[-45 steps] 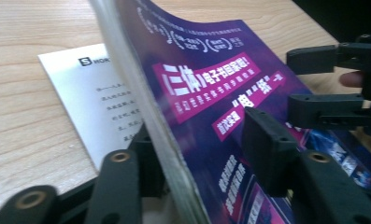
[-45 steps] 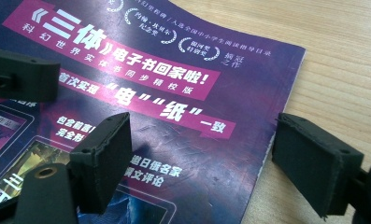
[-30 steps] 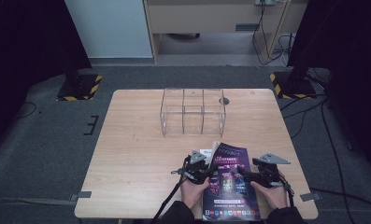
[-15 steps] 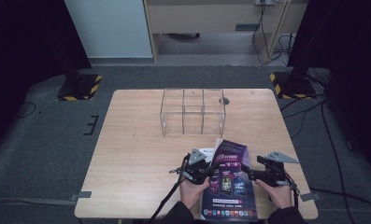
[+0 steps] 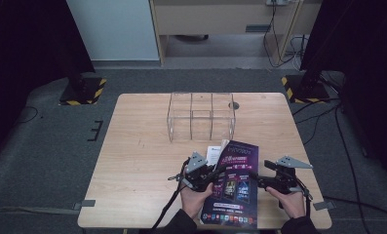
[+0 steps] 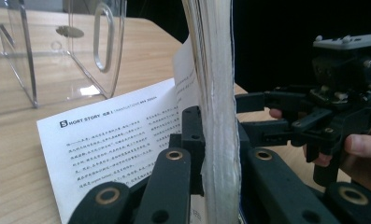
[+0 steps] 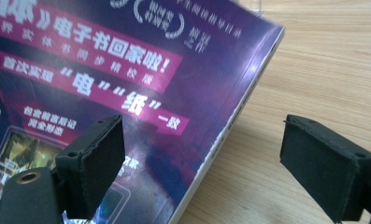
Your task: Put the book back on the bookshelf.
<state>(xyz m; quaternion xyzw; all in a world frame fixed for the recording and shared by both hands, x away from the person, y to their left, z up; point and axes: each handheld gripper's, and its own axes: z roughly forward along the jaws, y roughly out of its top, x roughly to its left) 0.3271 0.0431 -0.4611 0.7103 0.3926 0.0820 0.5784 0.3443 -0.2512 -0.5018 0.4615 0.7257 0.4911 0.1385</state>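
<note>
A magazine with a purple cover (image 5: 236, 179) lies near the table's front edge, its left side raised. My left gripper (image 5: 211, 174) is shut on that raised side. In the left gripper view the thick page block (image 6: 217, 107) stands upright between the jaws, and a loose white text page (image 6: 113, 135) rests flat on the wood. My right gripper (image 5: 257, 181) is open at the magazine's right edge. In the right gripper view the purple cover (image 7: 127, 70) runs under the left pad (image 7: 96, 158), and the right pad (image 7: 328, 163) hangs over bare wood. The right gripper (image 6: 257, 116) faces the left one.
A clear acrylic organizer (image 5: 201, 117) with several compartments stands at the table's far middle, also close by as the clear organizer (image 6: 57, 51) in the left gripper view. A small round hole (image 5: 232, 105) sits in the tabletop behind it. Bare wood (image 5: 142, 161) spreads to the left.
The left gripper has tipped the magazine's left side up a little, so the cover stands steeper. The right gripper has stayed at the right edge, barely shifting.
</note>
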